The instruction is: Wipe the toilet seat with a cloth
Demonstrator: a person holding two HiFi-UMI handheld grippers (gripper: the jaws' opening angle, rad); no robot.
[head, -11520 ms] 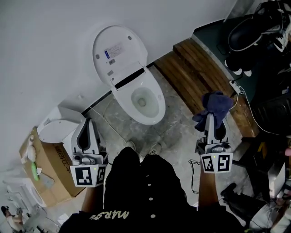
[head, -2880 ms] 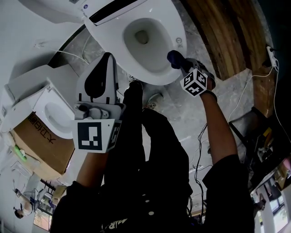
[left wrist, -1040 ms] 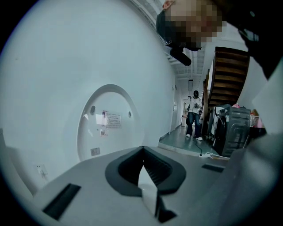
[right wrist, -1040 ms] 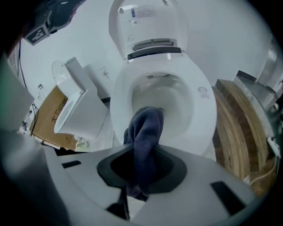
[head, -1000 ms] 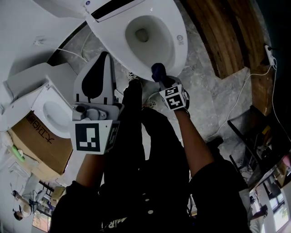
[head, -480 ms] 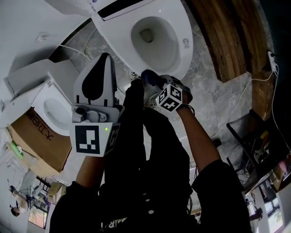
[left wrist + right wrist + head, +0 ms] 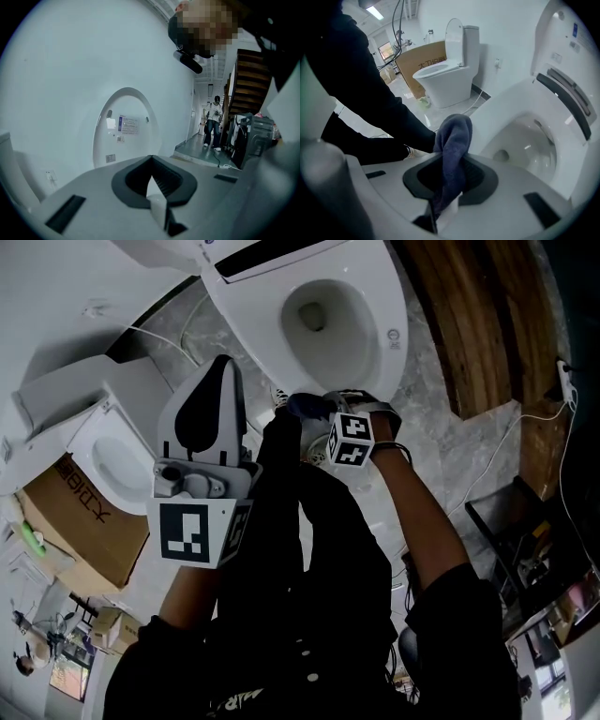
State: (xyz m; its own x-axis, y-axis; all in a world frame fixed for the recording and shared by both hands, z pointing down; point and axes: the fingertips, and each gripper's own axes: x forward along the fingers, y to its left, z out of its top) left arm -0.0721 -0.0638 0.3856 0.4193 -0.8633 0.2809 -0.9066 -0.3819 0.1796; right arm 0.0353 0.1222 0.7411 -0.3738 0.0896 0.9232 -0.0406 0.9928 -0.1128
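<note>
The front rim of the toilet seat was cut off in the head view by the person's dark-clothed leg and by the right gripper. Whether the dark blue cloth touched the seat there could not be told. In the right gripper view the right gripper was clamped on that cloth, which rose from between the jaws and flopped over at its top, hiding part of the floor behind it.

The left gripper was held above the floor beside the toilet, well apart from the cloth. In its own view the left gripper had its jaws together with nothing between them, and it faced the raised toilet lid.

The open toilet bowl showed its drain hole at the bottom. A second toilet stood to the left, next to a cardboard box. A wooden step lay to the right, and a distant person stood in a hallway.
</note>
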